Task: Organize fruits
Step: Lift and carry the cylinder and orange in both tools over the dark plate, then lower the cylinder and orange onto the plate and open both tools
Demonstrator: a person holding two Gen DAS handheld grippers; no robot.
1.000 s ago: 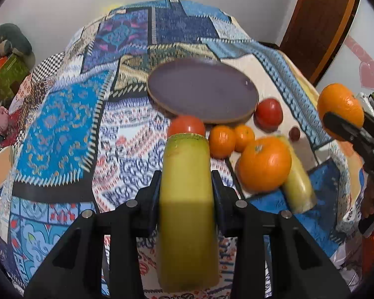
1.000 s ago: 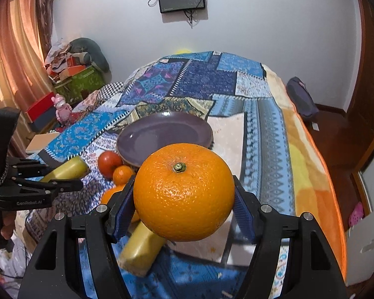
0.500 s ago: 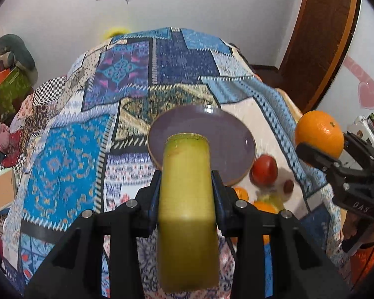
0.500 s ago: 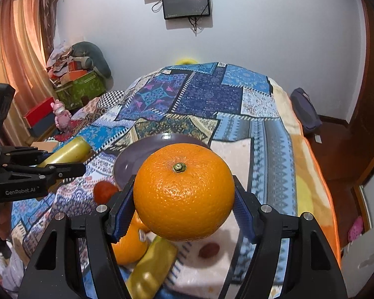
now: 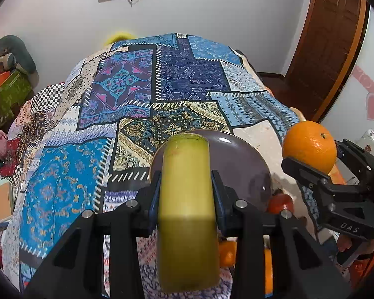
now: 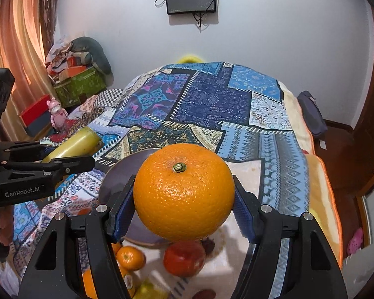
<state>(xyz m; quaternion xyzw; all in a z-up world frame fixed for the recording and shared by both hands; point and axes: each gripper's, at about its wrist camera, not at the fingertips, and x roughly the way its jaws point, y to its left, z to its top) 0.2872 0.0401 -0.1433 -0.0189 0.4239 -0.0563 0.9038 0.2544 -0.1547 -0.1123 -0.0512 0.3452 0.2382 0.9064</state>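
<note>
My left gripper point(image 5: 187, 184) is shut on a yellow-green banana point(image 5: 187, 199) and holds it above the near edge of the purple plate point(image 5: 246, 164). My right gripper point(image 6: 184, 199) is shut on a large orange point(image 6: 184, 191), raised above the plate point(image 6: 119, 182). In the left wrist view the orange point(image 5: 309, 147) hangs to the right of the plate. In the right wrist view the banana point(image 6: 74, 147) shows at the left. Below lie a red tomato point(image 6: 184, 259), a small tangerine point(image 6: 131, 258) and other fruit, partly hidden.
Everything rests on a bed with a patchwork blanket point(image 5: 137, 104). A dark bag point(image 6: 314, 117) lies by the bed's right edge. Boxes and clutter point(image 6: 72, 79) stand left. A wooden door point(image 5: 329, 37) is at the right.
Both grippers have risen and tilted up with their fruit. The plate and loose fruit have slid lower in both views, and more of the wall shows.
</note>
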